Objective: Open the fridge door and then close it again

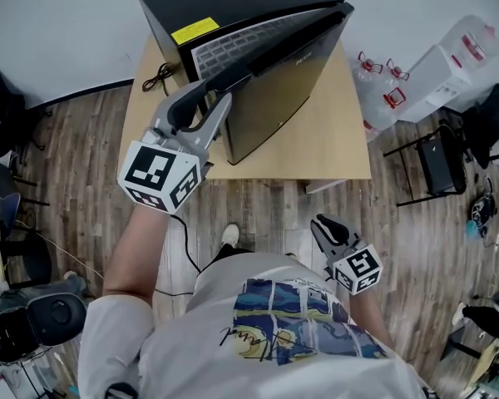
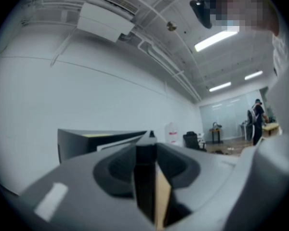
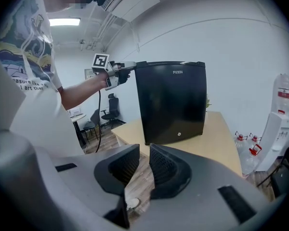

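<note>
A black mini fridge [image 1: 258, 23] stands on a light wooden table [image 1: 341, 140]. Its door [image 1: 274, 98] hangs ajar, swung out a little on the left, so a white inner lining shows. My left gripper [image 1: 209, 98] is shut on the door's free edge. In the left gripper view the dark door edge [image 2: 144, 186] sits upright between the jaws of the left gripper [image 2: 147, 150]. My right gripper [image 1: 323, 225] hangs low by the person's hip, apart from the fridge. In its own view the right gripper [image 3: 144, 160] has a narrow gap with nothing in it, and faces the fridge [image 3: 173, 100].
Water bottles [image 1: 382, 90] and a white dispenser [image 1: 449, 65] stand right of the table. A black chair [image 1: 437, 160] is beside them. A black cable [image 1: 158, 77] lies on the table left of the fridge. An office chair [image 1: 41, 314] sits at lower left on the wood floor.
</note>
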`<control>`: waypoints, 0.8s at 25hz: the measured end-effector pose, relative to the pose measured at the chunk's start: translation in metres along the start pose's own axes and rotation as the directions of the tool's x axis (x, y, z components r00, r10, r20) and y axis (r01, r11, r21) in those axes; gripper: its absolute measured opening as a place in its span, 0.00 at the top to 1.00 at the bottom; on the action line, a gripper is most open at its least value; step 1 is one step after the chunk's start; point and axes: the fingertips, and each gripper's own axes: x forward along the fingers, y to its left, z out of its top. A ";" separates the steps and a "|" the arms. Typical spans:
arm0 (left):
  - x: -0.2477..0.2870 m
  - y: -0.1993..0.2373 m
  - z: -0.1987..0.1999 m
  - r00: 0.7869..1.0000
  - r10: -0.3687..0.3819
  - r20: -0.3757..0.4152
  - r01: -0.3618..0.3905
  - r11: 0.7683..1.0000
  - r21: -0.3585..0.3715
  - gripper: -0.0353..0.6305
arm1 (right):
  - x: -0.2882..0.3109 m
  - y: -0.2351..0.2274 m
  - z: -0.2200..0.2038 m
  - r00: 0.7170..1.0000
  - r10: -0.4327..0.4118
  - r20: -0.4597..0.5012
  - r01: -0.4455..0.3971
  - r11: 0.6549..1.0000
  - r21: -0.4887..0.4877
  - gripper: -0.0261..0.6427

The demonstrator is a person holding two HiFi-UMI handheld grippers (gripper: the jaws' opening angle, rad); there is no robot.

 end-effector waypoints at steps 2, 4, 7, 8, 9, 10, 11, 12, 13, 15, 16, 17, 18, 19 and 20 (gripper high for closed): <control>0.001 -0.007 0.001 1.000 0.002 -0.004 -0.002 1.000 -0.001 0.73 | -0.004 -0.003 0.000 1.000 0.006 0.002 -0.006 1.000 0.000 0.88; 0.001 -0.015 0.002 1.000 0.003 -0.007 -0.003 1.000 -0.002 0.73 | -0.008 -0.005 -0.001 1.000 0.014 0.006 -0.014 1.000 -0.001 0.88; 0.000 -0.029 0.003 1.000 0.006 -0.013 -0.005 1.000 0.001 0.73 | -0.015 -0.008 -0.006 1.000 0.026 0.012 -0.026 1.000 -0.003 0.88; 0.000 -0.034 0.003 1.000 0.007 -0.015 -0.006 1.000 0.003 0.73 | -0.017 -0.009 -0.008 0.999 0.029 0.014 -0.029 1.000 -0.004 0.88; 0.000 -0.039 0.003 1.000 0.008 -0.017 -0.008 1.000 0.004 0.73 | -0.020 -0.011 -0.010 0.999 0.033 0.016 -0.033 0.999 -0.004 0.88; 0.000 -0.044 0.003 1.000 0.009 -0.020 -0.009 1.000 0.005 0.73 | -0.023 -0.012 -0.012 0.999 0.036 0.018 -0.036 0.999 -0.005 0.88; 0.000 -0.049 0.003 1.000 0.011 -0.023 -0.011 1.000 0.007 0.73 | -0.026 -0.013 -0.013 0.999 0.040 0.020 -0.040 0.999 -0.007 0.88; -0.001 -0.054 0.003 1.000 0.013 -0.025 -0.012 1.000 0.008 0.73 | -0.029 -0.015 -0.015 0.999 0.043 0.023 -0.043 0.999 -0.009 0.88; -0.001 -0.059 0.003 1.000 0.014 -0.027 -0.014 1.000 0.010 0.73 | -0.032 -0.016 -0.017 0.999 0.045 0.026 -0.045 0.999 -0.011 0.88; -0.001 -0.068 0.003 0.999 0.016 -0.032 -0.016 1.000 0.014 0.73 | -0.037 -0.019 -0.019 0.998 0.050 0.034 -0.050 0.999 -0.014 0.88; 0.000 -0.073 0.004 0.999 0.017 -0.034 -0.016 1.000 0.016 0.73 | -0.039 -0.021 -0.019 0.998 0.052 0.037 -0.052 0.999 -0.015 0.88; 0.001 -0.077 0.005 0.999 0.016 -0.036 -0.016 1.000 0.018 0.73 | -0.042 -0.023 -0.020 0.998 0.054 0.040 -0.054 0.998 -0.015 0.88; 0.002 -0.082 0.005 0.999 0.016 -0.039 -0.015 1.000 0.020 0.73 | -0.045 -0.025 -0.020 0.998 0.056 0.042 -0.055 0.998 -0.015 0.88; 0.002 -0.087 0.006 0.999 0.015 -0.041 -0.015 1.000 0.021 0.73 | -0.048 -0.027 -0.022 0.997 0.058 0.044 -0.057 0.998 -0.015 0.88; 0.003 -0.092 0.006 0.999 0.016 -0.043 -0.015 1.000 0.023 0.73 | -0.051 -0.029 -0.023 0.997 0.059 0.047 -0.059 0.998 -0.015 0.88</control>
